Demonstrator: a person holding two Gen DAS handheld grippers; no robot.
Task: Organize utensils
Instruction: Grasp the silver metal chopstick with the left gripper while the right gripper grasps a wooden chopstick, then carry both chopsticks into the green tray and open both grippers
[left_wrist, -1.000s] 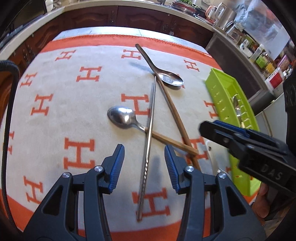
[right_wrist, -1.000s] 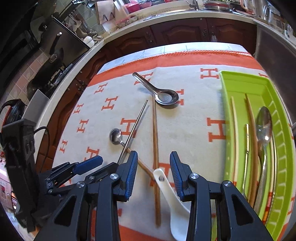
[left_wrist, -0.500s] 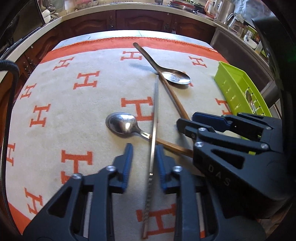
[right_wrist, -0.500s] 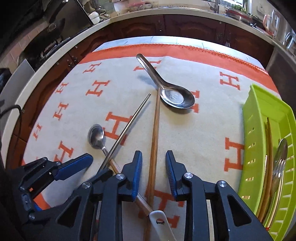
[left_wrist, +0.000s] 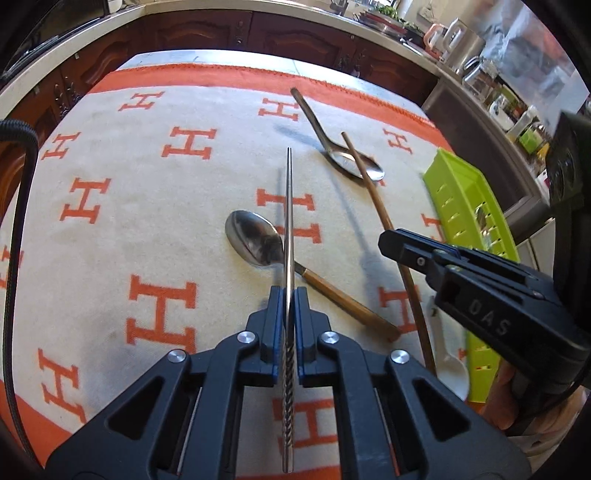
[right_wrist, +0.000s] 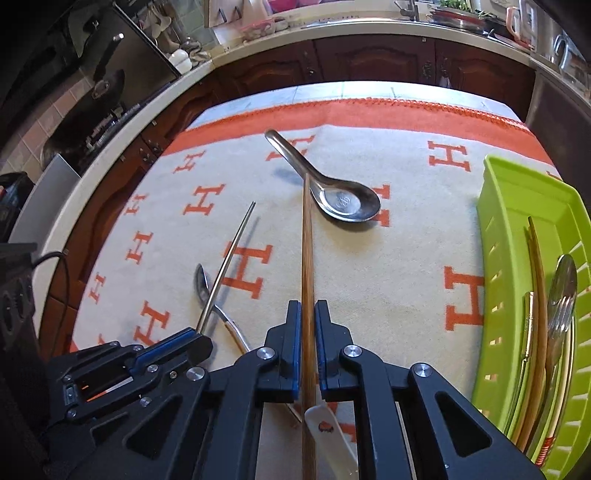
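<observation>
Orange-H cloth (left_wrist: 110, 229): left gripper (left_wrist: 290, 295) clamped on steel chopstick (left_wrist: 289, 206), right gripper (right_wrist: 307, 308) just closed on wooden chopstick (right_wrist: 306, 240); both shafts run along fingers, green tray (right_wrist: 495, 258) off right.

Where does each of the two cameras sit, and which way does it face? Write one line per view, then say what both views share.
Left wrist: rides the left gripper, looking down along its fingers, which are shut on a metal chopstick; the right gripper and part of a hand show at right.
Right wrist: rides the right gripper, looking down at the wooden chopstick it is shut on; the left gripper shows at left.
Shared: both chopsticks, the metal soup spoon, the green tray, the H-patterned cloth.
</observation>
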